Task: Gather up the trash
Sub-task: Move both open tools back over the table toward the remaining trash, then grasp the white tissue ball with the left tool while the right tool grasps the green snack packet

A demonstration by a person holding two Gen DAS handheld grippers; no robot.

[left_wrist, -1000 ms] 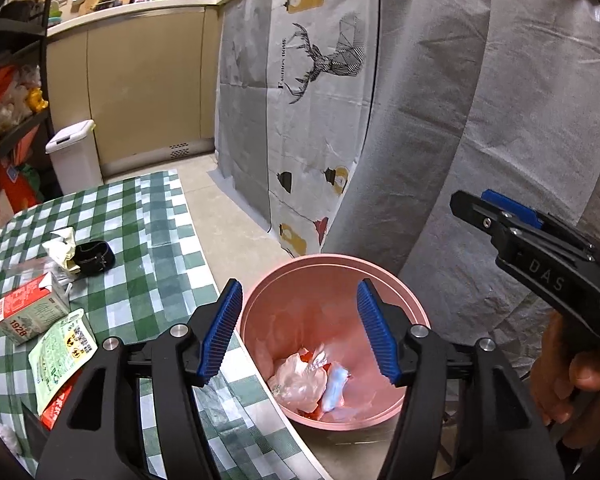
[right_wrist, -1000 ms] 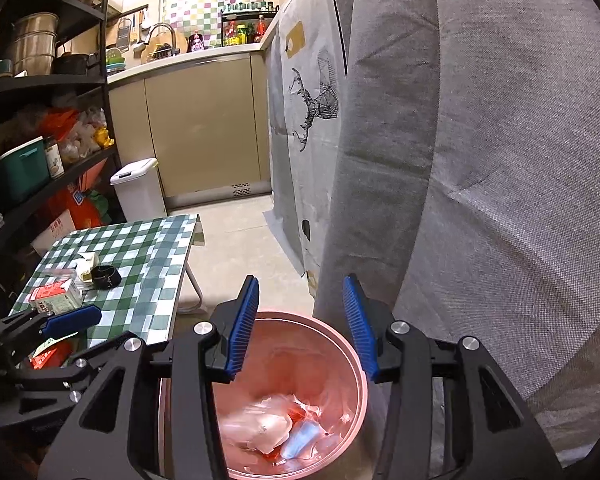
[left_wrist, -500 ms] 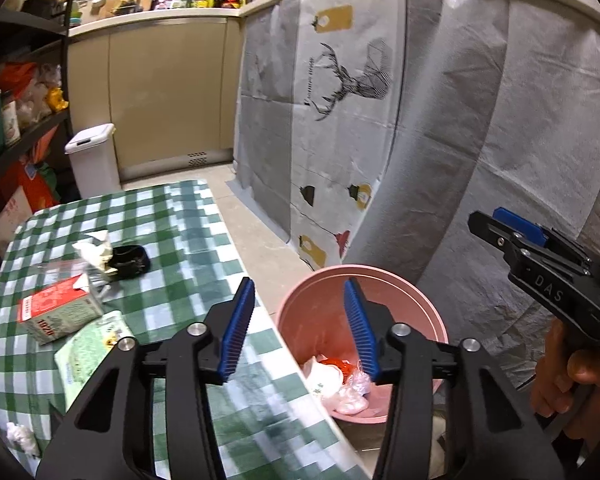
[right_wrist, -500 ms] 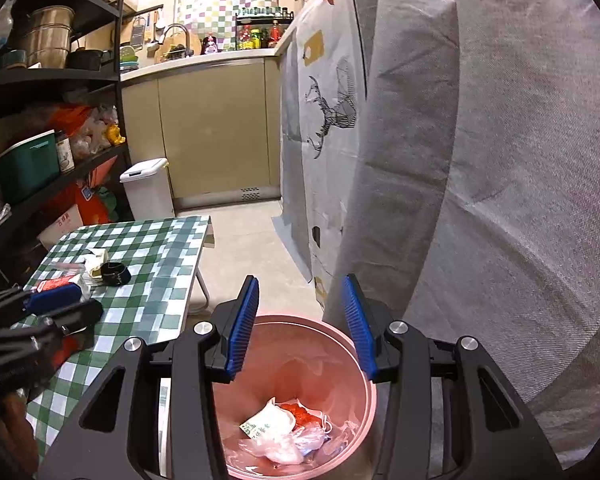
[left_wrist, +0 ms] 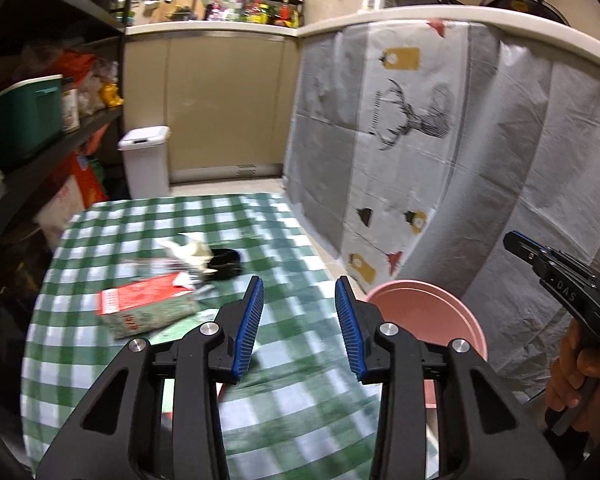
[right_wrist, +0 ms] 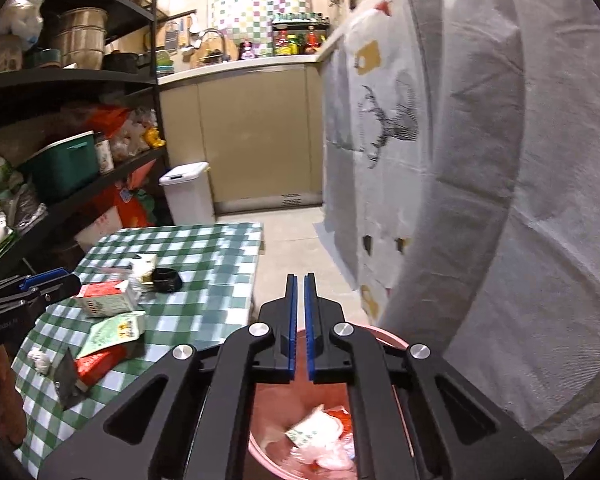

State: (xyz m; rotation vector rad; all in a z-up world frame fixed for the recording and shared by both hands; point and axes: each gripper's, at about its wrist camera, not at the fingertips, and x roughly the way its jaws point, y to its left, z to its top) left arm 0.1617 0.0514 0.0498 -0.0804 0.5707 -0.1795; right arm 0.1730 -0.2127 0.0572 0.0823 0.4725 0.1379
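My left gripper (left_wrist: pixel 299 326) is open and empty above the green-checked table (left_wrist: pixel 132 360), facing a red and green carton (left_wrist: pixel 148 310), a crumpled white wrapper (left_wrist: pixel 190 250) and a black round lid (left_wrist: pixel 226 262). My right gripper (right_wrist: pixel 300 330) is shut and empty above the pink bin (right_wrist: pixel 384 338), which holds wrappers (right_wrist: pixel 320 436). The bin (left_wrist: pixel 428 320) stands at the table's right edge. In the right wrist view the carton (right_wrist: pixel 108 300), a green packet (right_wrist: pixel 116 332), a red packet (right_wrist: pixel 100 364) and a white paper ball (right_wrist: pixel 40 360) lie on the table.
A grey deer-print cover (left_wrist: pixel 400 128) hangs close on the right. A white lidded bin (left_wrist: pixel 146 160) stands on the floor beyond the table. Dark shelves (right_wrist: pixel 60 160) with boxes line the left. Kitchen cabinets (right_wrist: pixel 256 128) are at the back.
My left gripper has swung left from over the bin to over the table. My right gripper has closed its jaws above the bin. A white packet now lies on the bin's contents.
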